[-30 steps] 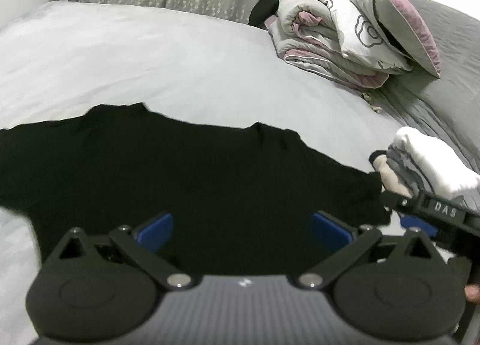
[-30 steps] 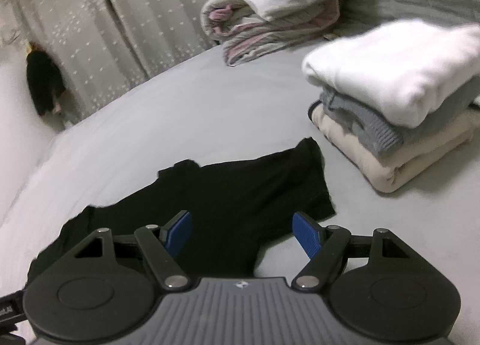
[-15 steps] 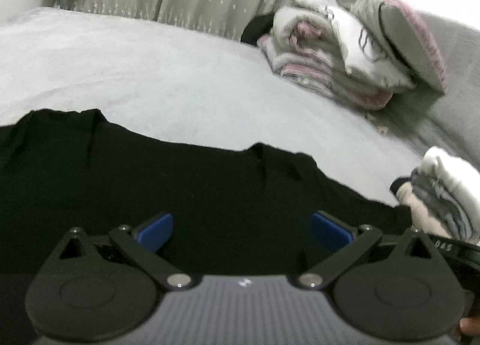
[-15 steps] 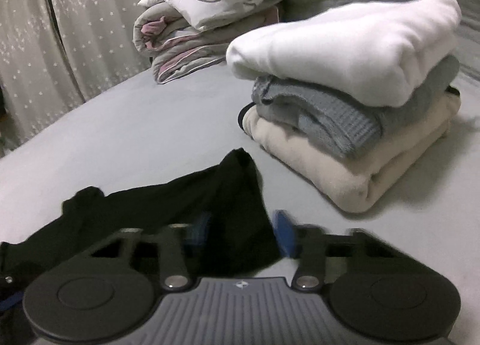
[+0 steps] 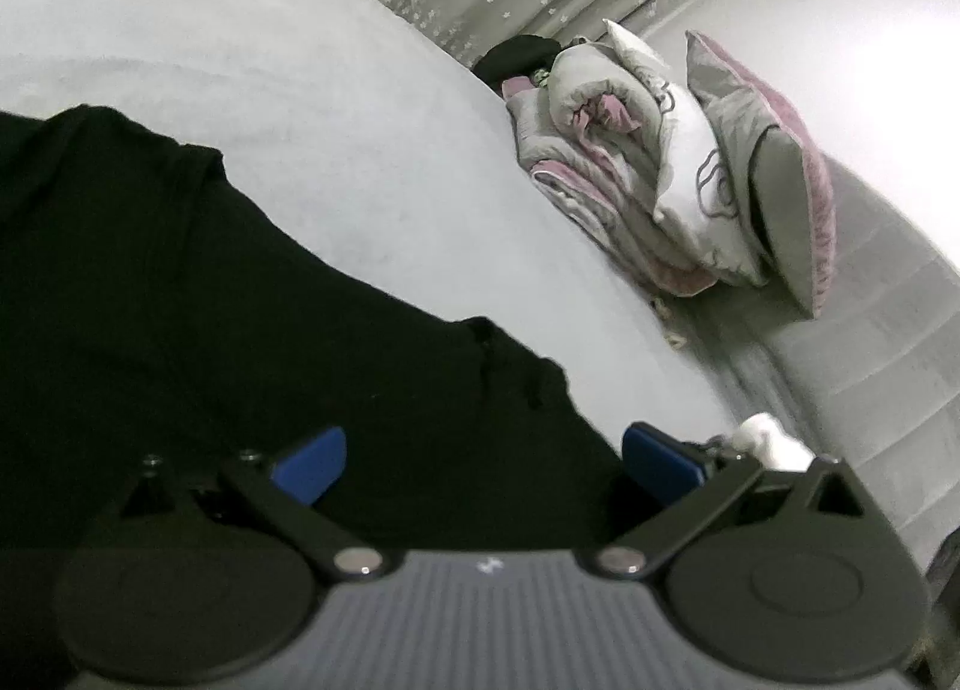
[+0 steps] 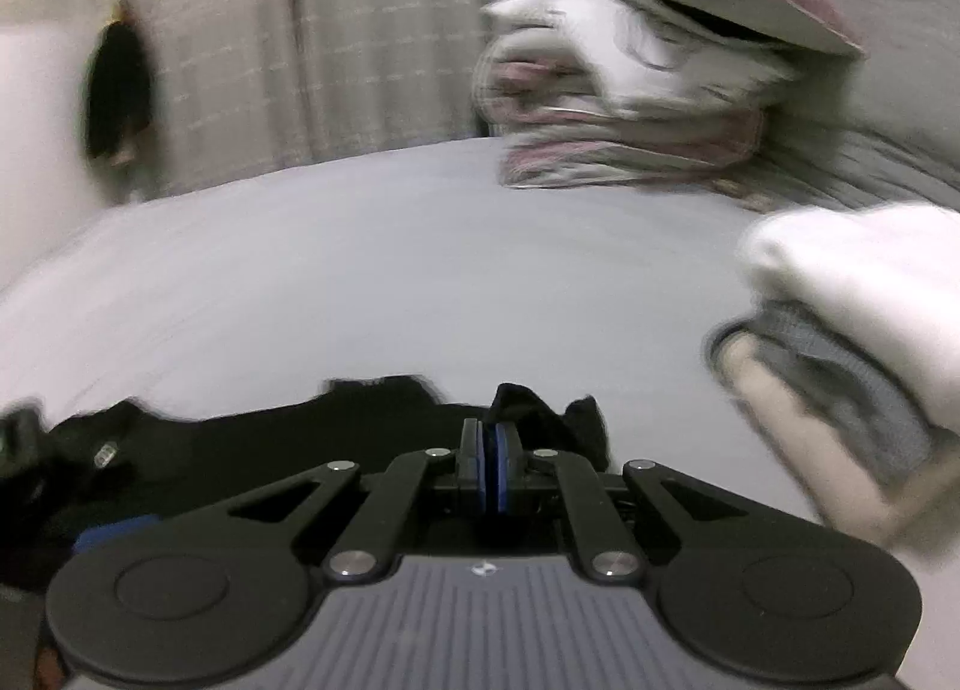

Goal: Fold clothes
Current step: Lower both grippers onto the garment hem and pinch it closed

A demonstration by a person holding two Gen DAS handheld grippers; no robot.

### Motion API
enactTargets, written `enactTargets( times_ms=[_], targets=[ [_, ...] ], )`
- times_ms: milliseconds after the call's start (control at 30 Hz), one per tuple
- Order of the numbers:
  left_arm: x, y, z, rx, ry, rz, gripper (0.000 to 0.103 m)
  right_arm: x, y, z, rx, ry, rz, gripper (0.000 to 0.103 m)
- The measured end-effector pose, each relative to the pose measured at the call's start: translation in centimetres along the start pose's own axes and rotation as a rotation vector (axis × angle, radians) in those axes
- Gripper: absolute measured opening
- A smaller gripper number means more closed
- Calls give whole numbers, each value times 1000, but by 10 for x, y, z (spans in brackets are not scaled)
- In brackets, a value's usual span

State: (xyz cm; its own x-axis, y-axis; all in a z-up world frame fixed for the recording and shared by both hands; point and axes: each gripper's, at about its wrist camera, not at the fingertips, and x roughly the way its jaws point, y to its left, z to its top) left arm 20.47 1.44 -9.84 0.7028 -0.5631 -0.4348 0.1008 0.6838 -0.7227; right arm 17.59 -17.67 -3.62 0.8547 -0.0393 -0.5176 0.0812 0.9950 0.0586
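A black T-shirt lies spread on the grey bed. My left gripper hovers low over its near edge, open, blue pads wide apart with black cloth below them. In the right wrist view my right gripper is shut, its blue pads pressed together on a pinched corner of the black T-shirt, which bunches up just past the fingertips. The rest of the shirt trails off to the left. The right wrist view is blurred by motion.
A stack of folded clothes, white on grey on beige, sits at the right. Folded bedding and a pillow lie against the headboard. Curtains hang behind the bed. The left gripper's body shows at the far left.
My right gripper went from open to shut, pinching the shirt's corner, and swung its view leftward. My left gripper dropped lower over the shirt and tilted, staying open.
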Motion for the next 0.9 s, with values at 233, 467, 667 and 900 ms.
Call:
enactTargets(
  times_ms=[233, 467, 667, 900],
  targets=[
    [7, 17, 5, -112, 42, -166, 98, 10, 32, -32, -108, 1, 262, 7],
    [21, 11, -3, -76, 80, -157, 88, 25, 26, -41, -160, 116, 459, 7],
    [24, -2, -8, 67, 100, -35, 78, 32, -2, -36, -149, 217, 624, 20],
    [17, -37, -11, 343, 118, 58, 78, 35, -32, -32, -135, 263, 679, 38]
  ],
)
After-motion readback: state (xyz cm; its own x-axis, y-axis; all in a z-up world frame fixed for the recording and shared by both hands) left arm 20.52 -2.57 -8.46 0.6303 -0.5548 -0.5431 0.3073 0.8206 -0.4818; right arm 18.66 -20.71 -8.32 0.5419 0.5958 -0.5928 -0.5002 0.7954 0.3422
